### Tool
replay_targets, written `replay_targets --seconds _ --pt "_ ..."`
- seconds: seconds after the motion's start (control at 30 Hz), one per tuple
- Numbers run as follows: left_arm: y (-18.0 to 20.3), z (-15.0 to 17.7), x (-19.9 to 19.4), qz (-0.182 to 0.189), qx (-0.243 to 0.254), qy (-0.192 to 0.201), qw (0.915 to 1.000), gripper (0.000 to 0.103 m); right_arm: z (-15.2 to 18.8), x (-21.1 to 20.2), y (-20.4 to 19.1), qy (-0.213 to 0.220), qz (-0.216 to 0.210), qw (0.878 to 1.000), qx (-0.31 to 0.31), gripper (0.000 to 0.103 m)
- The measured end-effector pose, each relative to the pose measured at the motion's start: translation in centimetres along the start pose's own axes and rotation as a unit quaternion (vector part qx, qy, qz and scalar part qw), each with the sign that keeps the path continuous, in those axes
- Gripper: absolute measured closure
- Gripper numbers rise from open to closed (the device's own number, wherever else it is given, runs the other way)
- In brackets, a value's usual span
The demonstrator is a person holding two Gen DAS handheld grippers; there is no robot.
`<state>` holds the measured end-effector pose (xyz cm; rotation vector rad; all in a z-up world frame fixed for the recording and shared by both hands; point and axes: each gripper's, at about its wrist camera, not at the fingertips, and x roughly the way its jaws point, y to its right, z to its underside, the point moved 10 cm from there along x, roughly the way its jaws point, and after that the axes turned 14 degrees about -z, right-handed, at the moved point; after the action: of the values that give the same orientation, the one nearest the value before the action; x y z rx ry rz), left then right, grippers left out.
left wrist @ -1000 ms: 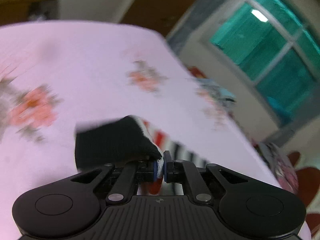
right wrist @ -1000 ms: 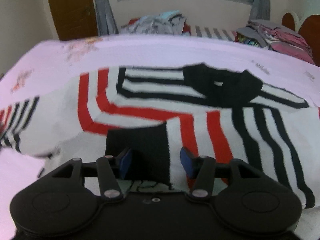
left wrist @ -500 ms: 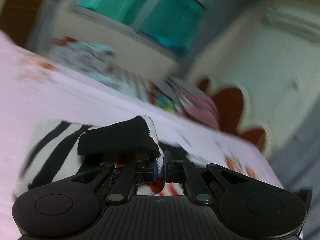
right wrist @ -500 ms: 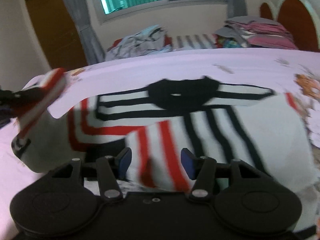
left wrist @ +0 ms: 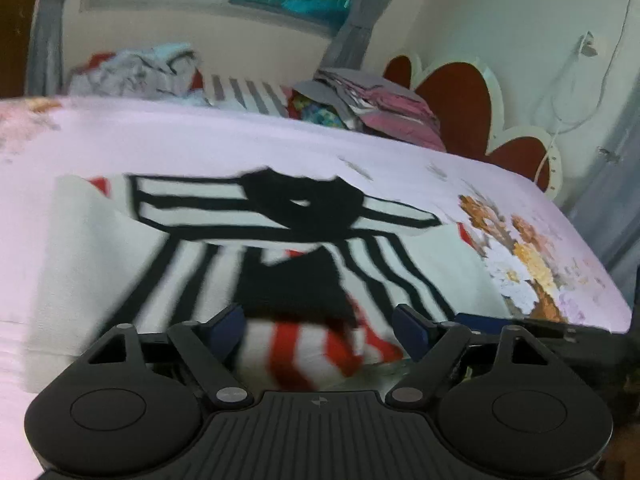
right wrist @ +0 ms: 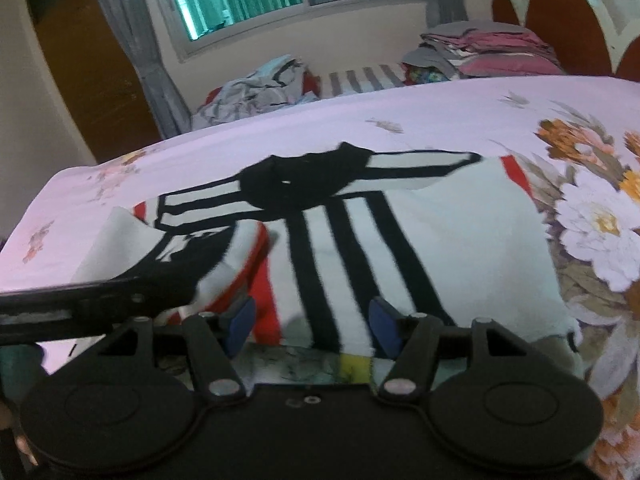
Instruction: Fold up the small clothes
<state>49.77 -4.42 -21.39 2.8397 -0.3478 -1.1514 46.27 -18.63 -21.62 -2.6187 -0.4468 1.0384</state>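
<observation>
A white sweater [left wrist: 96, 248] with black and red stripes and a black collar [left wrist: 304, 200] lies flat on the pink floral bed sheet [left wrist: 200, 140]. My left gripper [left wrist: 320, 326] hovers low over its front; its jaws are opening. The sleeve with the black cuff [left wrist: 292, 288] lies loose between them, on the sweater's body. In the right wrist view the same sleeve [right wrist: 236, 256] rests left of centre on the sweater [right wrist: 460, 240]. My right gripper [right wrist: 312, 322] is at the near hem, its jaws opening too, and the pads press on nothing.
A loose heap of clothes [right wrist: 256, 88] sits at the far edge under the window. A folded stack [right wrist: 488, 48] lies to its right, by the red headboard [left wrist: 452, 96]. A brown door [right wrist: 80, 72] is at far left. Big flower prints [right wrist: 592, 216] cover the sheet's right side.
The left gripper swung the sleeve from the left over the sweater's body, then opened and let it go. The right gripper shifted along the hem and its fingers spread a little.
</observation>
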Motion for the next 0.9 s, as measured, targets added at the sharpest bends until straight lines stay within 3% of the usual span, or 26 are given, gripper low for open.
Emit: replay_targets --seconds 0.17,0.33,0.43,0.47,0.5,0.57,0.67,0.8,0.9 --pt "-6.4 0.5 -2.3 -0.074 -0.009 0.019 0.9970 0.023 -0.2 2.1 -3.5 -0.016 -0.028 0.998 -0.045 0.035" --pt "-11.6 2.5 -3.2 -0.150 0.005 0.023 0.9884 0.023 0.0 5.1 -5.4 -0.040 -0.015 0.995 -0.088 0.034" --pt "-13.2 4.1 -2.3 -0.171 0.010 0.008 0.9853 0.023 -0.2 6.2 -5.4 -0.043 0.007 0.994 -0.098 0.042" --pt "-13.5 4.4 -2.0 -0.174 0.010 0.005 0.9847 0.026 -0.4 6.4 -5.3 -0.042 0.009 0.994 -0.096 0.052" --pt "-13.6 4.6 -1.7 -0.175 0.012 0.007 0.9844 0.039 -0.6 6.4 -5.1 -0.039 0.008 0.995 -0.089 0.064" --pt "-13.9 4.4 -1.0 -0.174 0.004 0.012 0.9846 0.053 -1.1 6.1 -4.7 -0.032 0.004 0.997 -0.070 0.078" --pt "-14.5 3.4 -0.5 -0.180 -0.013 0.032 0.9831 0.065 -2.3 4.6 -3.8 -0.003 0.009 0.998 -0.054 0.096" --pt "-14.3 3.6 0.4 -0.178 0.003 0.034 0.9834 0.077 -3.5 1.9 -0.6 0.036 0.040 0.998 -0.024 0.097" --pt "-14.3 4.4 0.8 -0.176 0.004 0.027 0.9839 0.077 -1.9 2.0 3.1 0.007 0.052 0.998 0.026 0.097"
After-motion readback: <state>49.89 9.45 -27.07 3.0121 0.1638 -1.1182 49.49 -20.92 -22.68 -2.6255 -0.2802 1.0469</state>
